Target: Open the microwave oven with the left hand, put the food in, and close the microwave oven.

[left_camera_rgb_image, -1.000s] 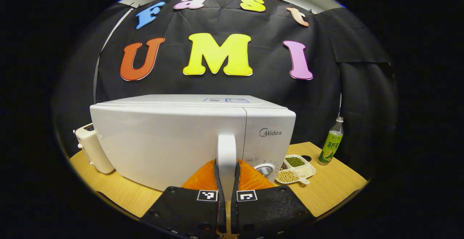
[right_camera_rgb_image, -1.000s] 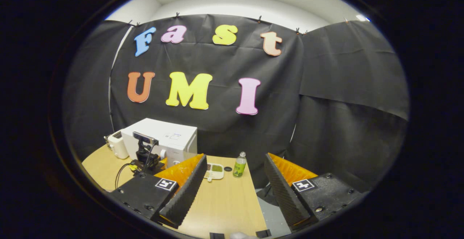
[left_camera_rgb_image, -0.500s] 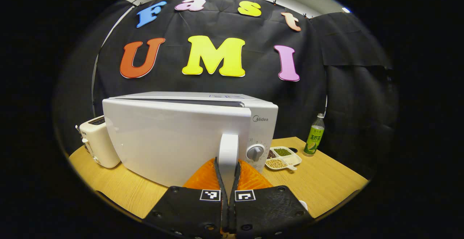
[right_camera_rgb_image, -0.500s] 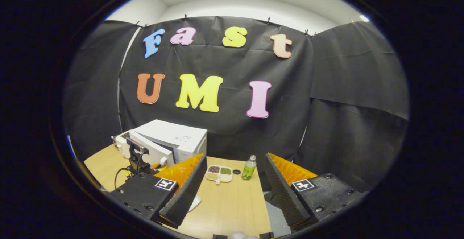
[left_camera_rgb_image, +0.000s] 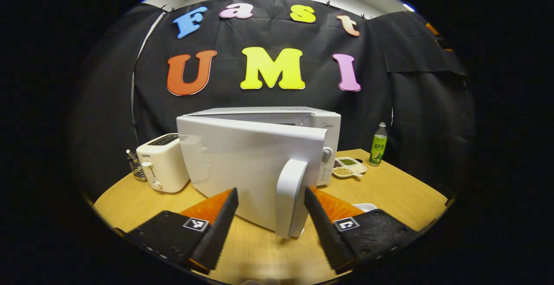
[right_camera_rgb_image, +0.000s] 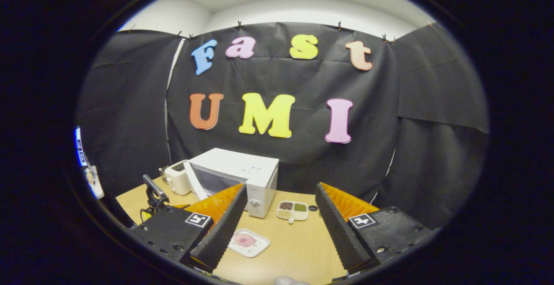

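In the left gripper view, the left claw (left_camera_rgb_image: 270,222) stands apart, its fingers either side of the door handle (left_camera_rgb_image: 291,196) without touching. The microwave oven (left_camera_rgb_image: 264,159) sits mid-surface (left_camera_rgb_image: 389,194), door swung partly out, toaster (left_camera_rgb_image: 162,161) beside it. In the right gripper view, the right claw (right_camera_rgb_image: 280,216) gapes wide, holding nothing, above the food plate (right_camera_rgb_image: 249,241) near the surface's front edge.

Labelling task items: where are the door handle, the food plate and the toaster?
door handle (left_camera_rgb_image: 291,196), left gripper view, handle's middle.
food plate (right_camera_rgb_image: 255,247), right gripper view, plate's rim.
toaster (left_camera_rgb_image: 166,166), left gripper view, front face.
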A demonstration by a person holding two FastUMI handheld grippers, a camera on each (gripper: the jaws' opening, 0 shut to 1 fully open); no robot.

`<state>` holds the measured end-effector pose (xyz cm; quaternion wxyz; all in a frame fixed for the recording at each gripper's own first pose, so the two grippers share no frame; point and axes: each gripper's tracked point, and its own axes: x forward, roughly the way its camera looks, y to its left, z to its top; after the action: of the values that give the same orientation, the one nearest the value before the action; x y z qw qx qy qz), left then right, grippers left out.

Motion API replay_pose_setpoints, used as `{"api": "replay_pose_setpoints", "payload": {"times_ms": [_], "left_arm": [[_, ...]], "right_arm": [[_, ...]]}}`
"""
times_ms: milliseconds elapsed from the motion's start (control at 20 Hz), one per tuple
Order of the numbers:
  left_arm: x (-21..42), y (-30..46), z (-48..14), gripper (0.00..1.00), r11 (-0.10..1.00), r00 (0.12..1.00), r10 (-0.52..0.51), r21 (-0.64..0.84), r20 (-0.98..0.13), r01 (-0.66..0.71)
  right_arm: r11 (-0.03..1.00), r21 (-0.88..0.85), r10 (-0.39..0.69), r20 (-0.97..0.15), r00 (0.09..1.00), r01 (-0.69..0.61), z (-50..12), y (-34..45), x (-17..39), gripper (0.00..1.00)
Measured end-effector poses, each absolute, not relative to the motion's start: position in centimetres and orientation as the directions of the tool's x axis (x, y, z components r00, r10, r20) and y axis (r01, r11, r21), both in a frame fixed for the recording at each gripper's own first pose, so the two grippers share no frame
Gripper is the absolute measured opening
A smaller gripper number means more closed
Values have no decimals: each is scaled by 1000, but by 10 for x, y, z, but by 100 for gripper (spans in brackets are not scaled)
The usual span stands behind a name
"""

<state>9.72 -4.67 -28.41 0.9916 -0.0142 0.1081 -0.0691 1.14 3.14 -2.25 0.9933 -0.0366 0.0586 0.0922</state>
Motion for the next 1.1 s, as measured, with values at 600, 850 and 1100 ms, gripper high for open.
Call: {"api": "replay_pose_setpoints", "payload": {"times_ms": [600, 850, 1100], "left_arm": [[28, 58, -280, 97, 1000, 970, -17, 6, -241, 19], [11, 109, -284, 97, 998, 962, 49, 41, -268, -40], [-4, 155, -284, 97, 992, 951, 122, 51, -283, -112]], "right_arm": [[963, 27, 270, -148, 952, -269, -48, 91, -14, 97], [964, 58, 267, -185, 946, -261, -71, 101, -16, 96], [960, 78, 279, -201, 939, -269, -85, 111, -15, 96]]}}
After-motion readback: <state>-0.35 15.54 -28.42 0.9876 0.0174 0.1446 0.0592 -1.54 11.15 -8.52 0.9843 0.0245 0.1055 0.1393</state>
